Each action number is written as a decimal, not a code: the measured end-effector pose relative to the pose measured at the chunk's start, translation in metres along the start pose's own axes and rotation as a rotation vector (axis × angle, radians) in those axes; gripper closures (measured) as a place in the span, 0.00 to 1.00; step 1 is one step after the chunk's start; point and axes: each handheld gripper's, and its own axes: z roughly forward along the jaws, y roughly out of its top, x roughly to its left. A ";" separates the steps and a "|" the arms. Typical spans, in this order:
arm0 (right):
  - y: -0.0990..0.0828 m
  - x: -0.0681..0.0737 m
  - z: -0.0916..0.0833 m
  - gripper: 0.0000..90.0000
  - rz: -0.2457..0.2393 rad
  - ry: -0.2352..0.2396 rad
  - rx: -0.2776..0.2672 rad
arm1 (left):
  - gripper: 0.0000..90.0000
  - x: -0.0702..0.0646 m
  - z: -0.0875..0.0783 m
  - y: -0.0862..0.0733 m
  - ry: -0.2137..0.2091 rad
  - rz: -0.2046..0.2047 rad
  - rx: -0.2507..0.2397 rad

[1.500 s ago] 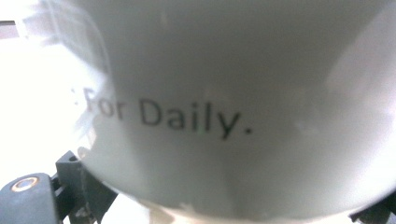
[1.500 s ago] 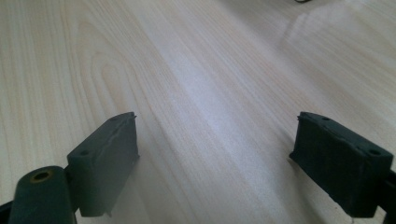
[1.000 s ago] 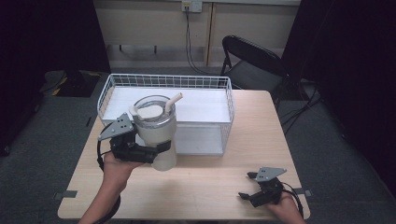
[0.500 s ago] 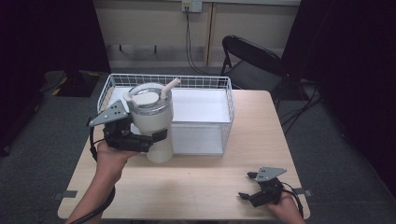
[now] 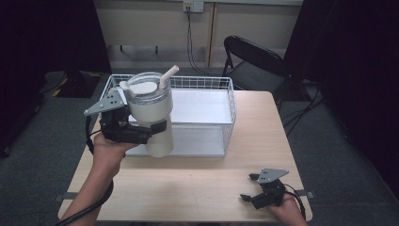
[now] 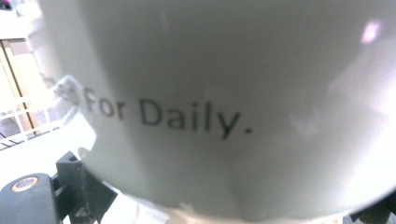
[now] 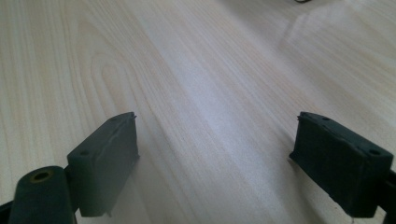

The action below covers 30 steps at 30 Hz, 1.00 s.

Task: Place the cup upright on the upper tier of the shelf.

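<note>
From the high view, the left gripper (image 5: 141, 133) clamps a large white tumbler (image 5: 151, 117) around its middle, one black jaw across the front of the cup and the rest of the tool against its left side. The tumbler is held up off the wooden table (image 5: 197, 188), upright with a slight lean, at the front left corner of the white wire basket (image 5: 228, 110), its base hanging near the basket's front rim. It has a clear lid (image 5: 143, 89) and a pale straw (image 5: 168, 75) that slants up and to the right. The right gripper (image 5: 251, 190) rests low over the table's near right corner, well apart from the basket, with its jaws spread and nothing between them. A black folding chair (image 5: 254, 61) stands behind the table.

In the left gripper view, the tumbler's white wall (image 6: 233, 93) sits right against the camera, with the dark words "For Daily." printed across it. The jaw bases show at the lower corners, and a bit of the basket wire (image 6: 18, 116) appears at the left edge.

In the right gripper view, the two black pads (image 7: 107, 158) stand wide apart over bare pale wood grain (image 7: 210, 93), holding nothing
</note>
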 end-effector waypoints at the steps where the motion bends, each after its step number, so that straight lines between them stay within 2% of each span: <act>1: 0.000 0.000 0.000 0.15 0.000 -0.001 0.000 | 0.10 0.001 -0.001 0.003 0.001 -0.002 -0.005; 7: 0.000 0.000 0.000 0.15 -0.001 -0.001 -0.001 | 0.10 0.004 -0.003 0.015 0.013 -0.007 -0.016; 12: 0.000 0.000 0.000 0.15 0.000 0.000 -0.001 | 0.10 0.008 -0.003 0.022 0.024 -0.004 -0.006; 30: 0.000 0.000 0.000 0.15 -0.001 -0.001 -0.001 | 0.10 0.015 0.006 0.043 0.044 -0.007 -0.004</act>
